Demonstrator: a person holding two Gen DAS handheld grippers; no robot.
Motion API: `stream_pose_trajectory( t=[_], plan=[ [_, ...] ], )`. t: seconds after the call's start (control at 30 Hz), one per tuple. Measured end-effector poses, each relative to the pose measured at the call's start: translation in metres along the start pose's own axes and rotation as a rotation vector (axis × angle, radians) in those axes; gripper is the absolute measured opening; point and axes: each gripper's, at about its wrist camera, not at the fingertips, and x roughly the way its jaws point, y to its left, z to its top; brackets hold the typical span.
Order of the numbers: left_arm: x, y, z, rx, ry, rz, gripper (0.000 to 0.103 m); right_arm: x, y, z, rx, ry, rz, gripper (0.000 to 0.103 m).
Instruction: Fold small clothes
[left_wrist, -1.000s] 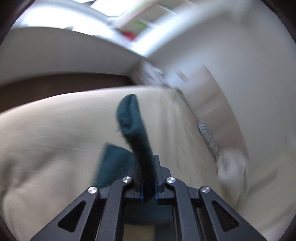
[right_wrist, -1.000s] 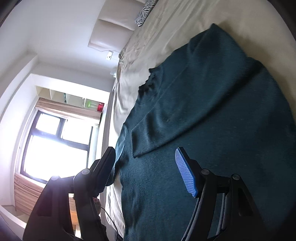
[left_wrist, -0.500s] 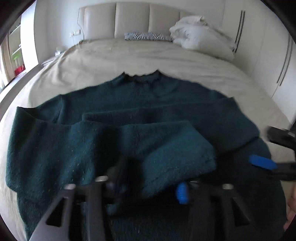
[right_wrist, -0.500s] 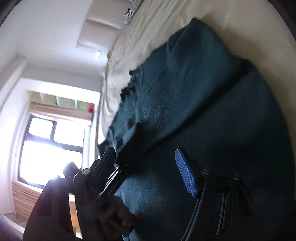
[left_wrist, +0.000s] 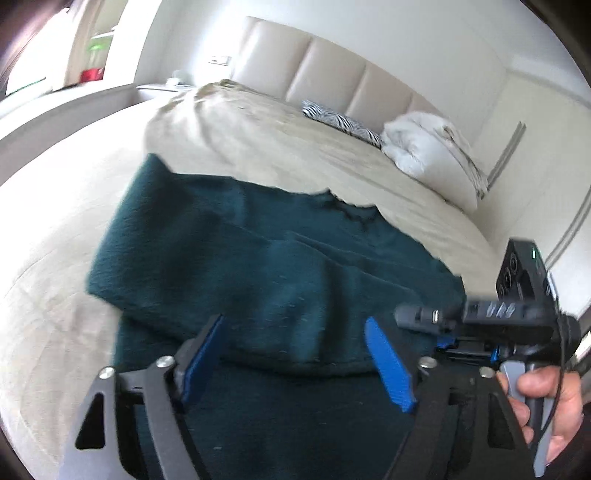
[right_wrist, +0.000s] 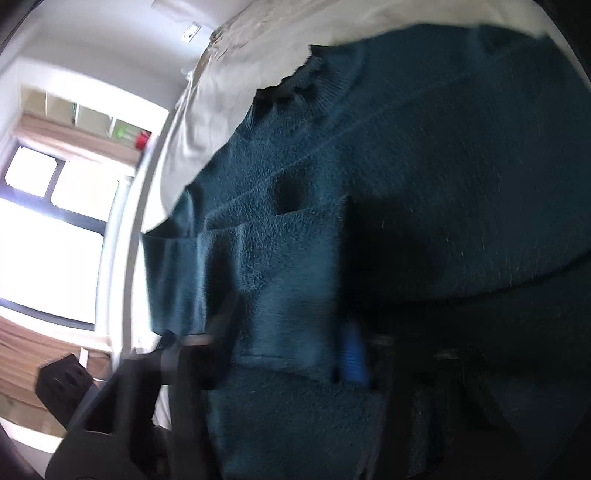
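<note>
Beneath the left gripper (left_wrist: 295, 365), spread and empty after dropping the sleeve, the sweater (left_wrist: 258, 266) lies on the bed (left_wrist: 277, 147); the right gripper (right_wrist: 291, 343) is closing on its folded sleeve, having swung closer.

A bedroom in a home is shown here. A wide bed (left_wrist: 280, 147) is spread with a beige cover, and a padded, panelled headboard (left_wrist: 332, 74) is set against the white wall. A zebra-striped cushion (left_wrist: 341, 123) and a heap of white pillows (left_wrist: 432, 147) are seen at the head of it. A bright window (right_wrist: 48, 236) is framed in dark metal, with open shelves (right_wrist: 96, 118) fitted above. A wall switch (left_wrist: 220, 59) is mounted beside the headboard.
</note>
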Motion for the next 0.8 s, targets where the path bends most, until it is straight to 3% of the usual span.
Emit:
stream_pose_trajectory(
  t=[0.03,0.13,0.3,0.53,0.67,0.8],
  plan=[
    [-0.003,0.007,0.003,-0.026,-0.006,-0.003,0.071,-0.001,0.001,0.0,-0.015,0.003,-0.025,0.007],
    [-0.01,0.022,0.011,-0.091,-0.027,-0.021,0.068,-0.017,0.007,0.005,-0.059,-0.04,-0.059,0.007],
    [-0.014,0.035,0.015,-0.108,-0.038,0.009,0.067,-0.052,0.011,0.027,-0.105,-0.111,-0.083,0.007],
    [-0.012,0.053,0.008,-0.16,-0.014,0.023,0.049,-0.057,-0.033,0.062,-0.087,-0.083,-0.242,0.007],
    [-0.01,0.06,0.023,-0.184,-0.02,0.01,0.04,-0.057,-0.054,0.06,-0.068,-0.07,-0.217,0.007],
    [-0.009,0.058,0.049,-0.185,-0.058,0.004,0.039,-0.06,-0.055,0.058,-0.069,-0.084,-0.191,0.007]
  ],
)
